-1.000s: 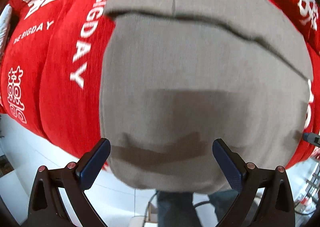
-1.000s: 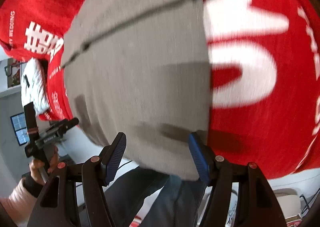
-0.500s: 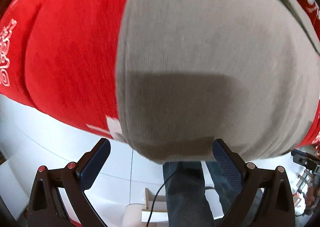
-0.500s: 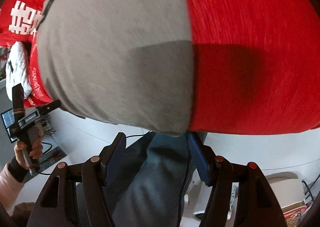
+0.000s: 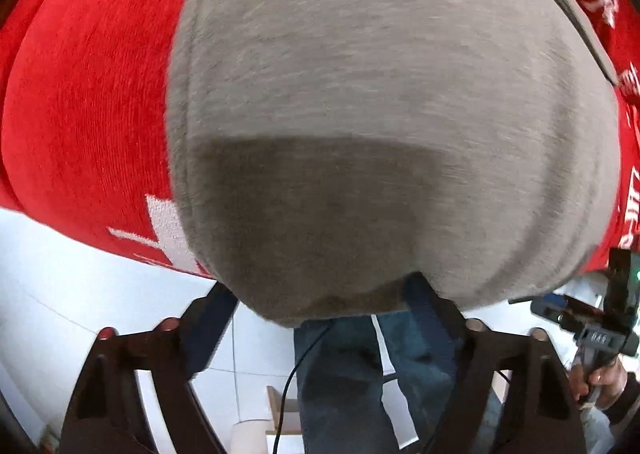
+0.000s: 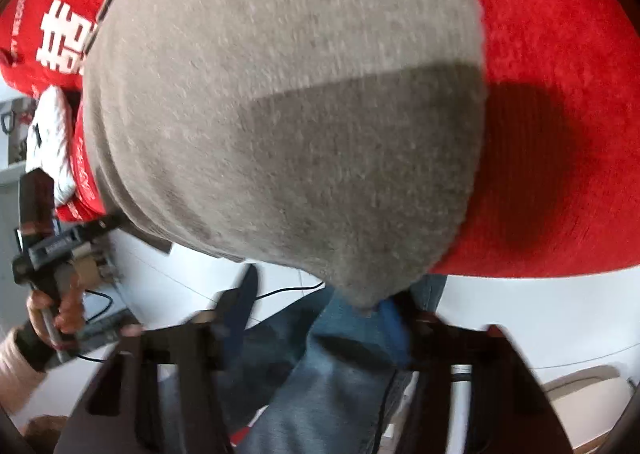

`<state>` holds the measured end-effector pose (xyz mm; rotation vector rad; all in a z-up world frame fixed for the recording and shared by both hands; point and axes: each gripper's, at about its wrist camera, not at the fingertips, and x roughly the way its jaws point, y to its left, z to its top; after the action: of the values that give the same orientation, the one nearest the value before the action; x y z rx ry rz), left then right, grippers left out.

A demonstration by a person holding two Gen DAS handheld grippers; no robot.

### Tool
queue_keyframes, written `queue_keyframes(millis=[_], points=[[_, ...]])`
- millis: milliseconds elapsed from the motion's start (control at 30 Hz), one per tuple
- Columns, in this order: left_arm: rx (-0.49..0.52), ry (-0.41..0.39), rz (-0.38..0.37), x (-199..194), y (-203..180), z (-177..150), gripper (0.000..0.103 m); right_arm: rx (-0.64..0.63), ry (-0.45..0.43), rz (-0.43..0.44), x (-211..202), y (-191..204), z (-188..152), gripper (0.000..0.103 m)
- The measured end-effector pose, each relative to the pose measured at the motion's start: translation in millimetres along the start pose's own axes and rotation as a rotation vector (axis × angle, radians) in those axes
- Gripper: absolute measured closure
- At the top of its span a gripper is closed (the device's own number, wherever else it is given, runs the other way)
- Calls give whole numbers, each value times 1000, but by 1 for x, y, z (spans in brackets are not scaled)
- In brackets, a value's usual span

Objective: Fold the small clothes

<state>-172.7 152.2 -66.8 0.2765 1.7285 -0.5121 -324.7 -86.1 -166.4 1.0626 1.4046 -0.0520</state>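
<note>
A grey knitted garment (image 5: 380, 114) lies on a red cloth with white lettering (image 5: 88, 102), its near edge hanging over the table's front edge. My left gripper (image 5: 320, 306) is open, its blue-padded fingers (image 5: 208, 326) spread either side of the garment's left near corner, with the hem between them. In the right wrist view the same garment (image 6: 288, 114) fills the frame. My right gripper (image 6: 320, 314) is open, with the garment's right near corner hanging between its fingers (image 6: 240, 306), close to the right one.
The red cloth (image 6: 560, 114) covers a white table (image 6: 520, 314). The person's jeans (image 5: 344, 382) stand close below the edge. A white cloth (image 6: 52, 142) lies at the far left. The left hand-held gripper shows in the right view (image 6: 44, 246).
Both grippers have come down and back to the garment's near edge. A second ago they hovered over its middle. The garment's hem now lies between the open fingers of each.
</note>
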Motion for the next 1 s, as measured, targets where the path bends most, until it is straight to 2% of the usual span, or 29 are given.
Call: queue_keyframes(millis=[33, 67, 100, 133, 233, 367, 467, 567, 667, 767, 867, 1000], points=[[17, -1, -6, -2, -3, 0, 33, 34, 2, 39, -4, -4, 0, 93], [38, 5, -16, -5, -6, -1, 51, 52, 0, 64, -8, -6, 0, 93], [51, 12, -35, -7, -7, -2, 78, 61, -9, 94, -15, -5, 0, 93], [61, 24, -73, -12, -7, -3, 88, 65, -19, 128, -22, -3, 0, 93], [76, 21, -115, -30, -8, -2, 89, 74, -81, 262, -57, 12, 4, 93], [91, -30, -206, -71, -12, 2, 89, 65, -199, 378, -99, 34, 22, 93], [100, -98, -255, -105, -20, 17, 89, 54, -277, 427, -125, 46, 51, 93], [110, -164, -277, -126, -27, 50, 89, 34, -323, 425, -139, 57, 83, 93], [128, -224, -241, -137, -37, 89, 89, 37, -346, 414, -146, 64, 114, 93], [131, -268, -204, -140, -46, 129, 89, 116, -355, 403, -146, 61, 144, 93], [101, -278, -163, -135, -41, 157, 88, 192, -356, 421, -145, 55, 167, 93], [60, -249, -157, -133, -38, 177, 88, 288, -356, 476, -134, 46, 184, 93]])
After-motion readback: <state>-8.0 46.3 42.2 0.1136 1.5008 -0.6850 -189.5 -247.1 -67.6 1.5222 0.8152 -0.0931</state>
